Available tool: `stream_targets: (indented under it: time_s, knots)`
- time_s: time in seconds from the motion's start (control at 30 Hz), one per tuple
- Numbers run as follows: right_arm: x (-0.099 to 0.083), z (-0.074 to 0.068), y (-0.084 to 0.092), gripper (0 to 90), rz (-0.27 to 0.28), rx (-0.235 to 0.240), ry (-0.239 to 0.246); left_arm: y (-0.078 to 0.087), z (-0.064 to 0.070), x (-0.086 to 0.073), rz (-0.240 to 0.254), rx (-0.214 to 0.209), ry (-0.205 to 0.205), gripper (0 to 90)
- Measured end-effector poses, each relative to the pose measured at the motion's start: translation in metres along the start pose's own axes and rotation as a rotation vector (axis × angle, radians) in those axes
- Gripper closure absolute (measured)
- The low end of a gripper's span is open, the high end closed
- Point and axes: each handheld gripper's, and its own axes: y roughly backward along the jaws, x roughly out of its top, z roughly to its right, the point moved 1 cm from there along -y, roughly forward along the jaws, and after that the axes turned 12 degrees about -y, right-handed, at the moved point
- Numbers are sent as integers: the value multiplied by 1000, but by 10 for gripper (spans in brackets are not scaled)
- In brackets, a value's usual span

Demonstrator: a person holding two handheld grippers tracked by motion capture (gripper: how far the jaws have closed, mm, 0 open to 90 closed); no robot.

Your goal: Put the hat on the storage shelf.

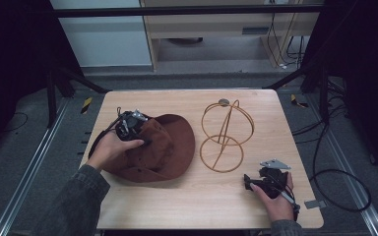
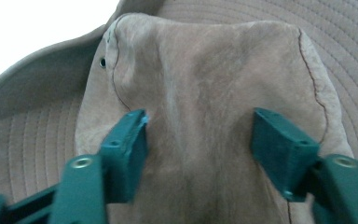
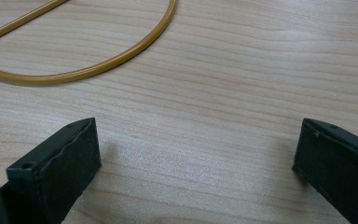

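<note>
Hat: we see the brown brimmed hat (image 1: 162,147) lying on the wooden table (image 1: 202,196), just left of the wire hat stand (image 1: 225,135).
Left gripper (image 2: 199,140): our left gripper view shows its jaws straddling the hat's crown, the left pad touching suede; we cannot tell whether they pinch.
High view: our hand hides those jaws.
Right gripper (image 3: 196,154): spread wide over bare wood, near the stand's base ring, cut off at the frame's top.
</note>
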Motion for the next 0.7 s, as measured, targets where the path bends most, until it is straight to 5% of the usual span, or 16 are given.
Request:
stream_targets:
  time_s: [0.33, 0.5, 0.7]
  knots:
    - [0, 0, 0, 5, 1, 0, 4, -2, -4, -2, -21, -22, 14, 740]
    - [0, 0, 0, 5, 0, 1, 2, -3, -3, -2, -30, -33, 15, 852]
    - [0, 0, 0, 5, 1, 0, 4, 4, -3, -2, -6, -24, 14, 879]
